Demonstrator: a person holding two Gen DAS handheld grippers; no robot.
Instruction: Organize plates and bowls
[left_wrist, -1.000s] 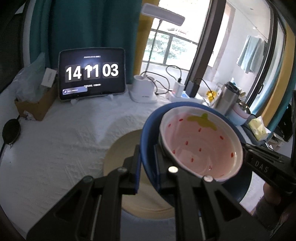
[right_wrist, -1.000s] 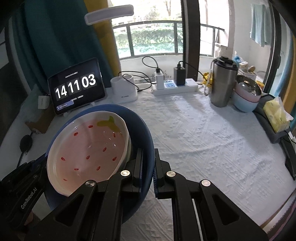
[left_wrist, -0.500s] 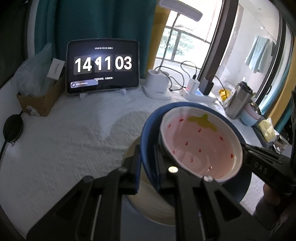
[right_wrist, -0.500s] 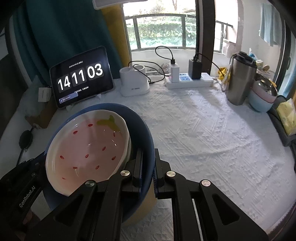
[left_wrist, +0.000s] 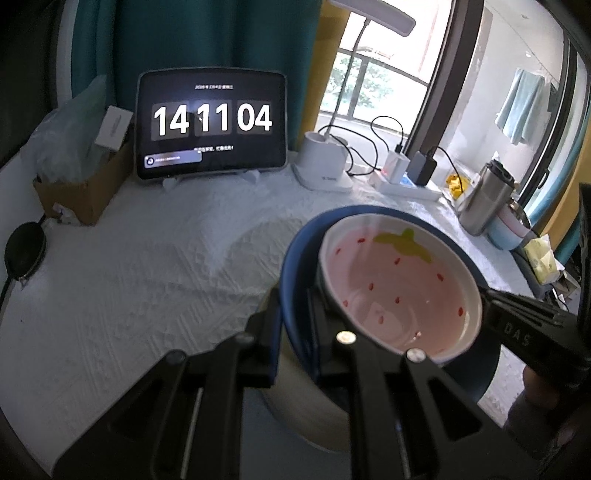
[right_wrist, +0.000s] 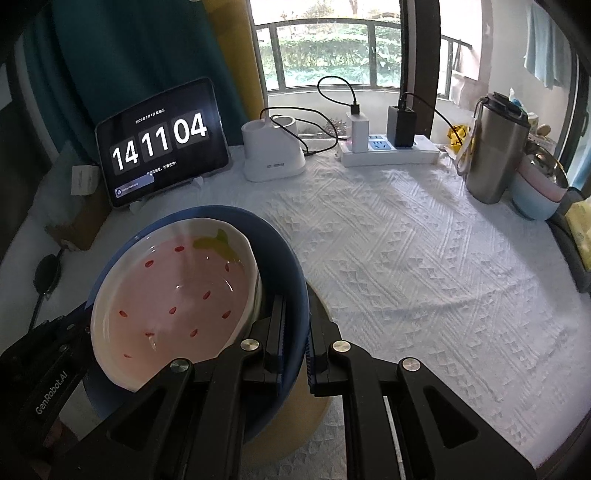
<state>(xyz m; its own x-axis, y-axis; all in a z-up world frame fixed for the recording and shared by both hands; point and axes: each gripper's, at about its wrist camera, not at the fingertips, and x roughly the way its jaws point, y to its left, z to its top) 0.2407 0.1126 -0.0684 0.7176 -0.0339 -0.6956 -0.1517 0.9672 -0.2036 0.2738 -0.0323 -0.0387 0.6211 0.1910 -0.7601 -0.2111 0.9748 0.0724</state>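
Blue bowl held over the cream plate
Left gripper (left_wrist: 293, 314) and right gripper (right_wrist: 295, 328) each clamp the blue bowl's (right_wrist: 291, 280) rim; the strawberry bowl (right_wrist: 173, 299) sits inside, the cream plate (right_wrist: 295, 424) beneath.

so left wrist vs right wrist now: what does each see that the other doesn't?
Left wrist only: the lamp head, the cardboard box with its plastic bag, and the left tool shut on the blue bowl's rim.

Right wrist only: the balcony railing, open cloth to the right, and the right tool shut on the opposite rim.

Both: strawberry bowl nested in the blue bowl above the beige plate, tablet reading 14 11 04, power strip, steel tumbler.
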